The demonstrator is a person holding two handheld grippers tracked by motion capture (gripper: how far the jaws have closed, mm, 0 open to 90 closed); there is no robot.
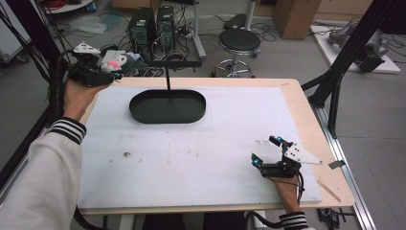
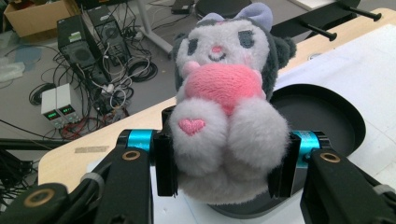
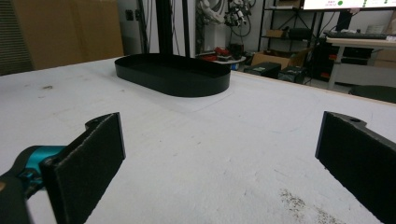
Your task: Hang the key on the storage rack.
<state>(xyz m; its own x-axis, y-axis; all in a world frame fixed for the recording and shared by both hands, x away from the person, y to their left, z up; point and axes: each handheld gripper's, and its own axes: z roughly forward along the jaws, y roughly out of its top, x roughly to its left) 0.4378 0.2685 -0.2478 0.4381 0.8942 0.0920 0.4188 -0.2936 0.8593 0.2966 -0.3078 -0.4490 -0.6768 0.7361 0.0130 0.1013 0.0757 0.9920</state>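
Gripping a plush toy [image 2: 224, 93], the left hand-held gripper [image 2: 224, 163] hangs seemingly beside the black tray [image 1: 167, 106]; right hand-held gripper [image 1: 268, 151] released.

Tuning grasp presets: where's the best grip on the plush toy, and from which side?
Grip the plush toy low, across its wide rounded bottom, from the sides. That is where the left gripper clamps it now. The soft bulge fills the jaws, keeping the head upright.

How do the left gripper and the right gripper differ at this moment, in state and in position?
The left gripper is shut on a plush toy, while the right gripper is open with nothing between its jaws. The left gripper is held up in the air by the table's far left corner, near the black tray, while the right gripper rests low over the white mat at the near right. Both have black jaws with teal parts.
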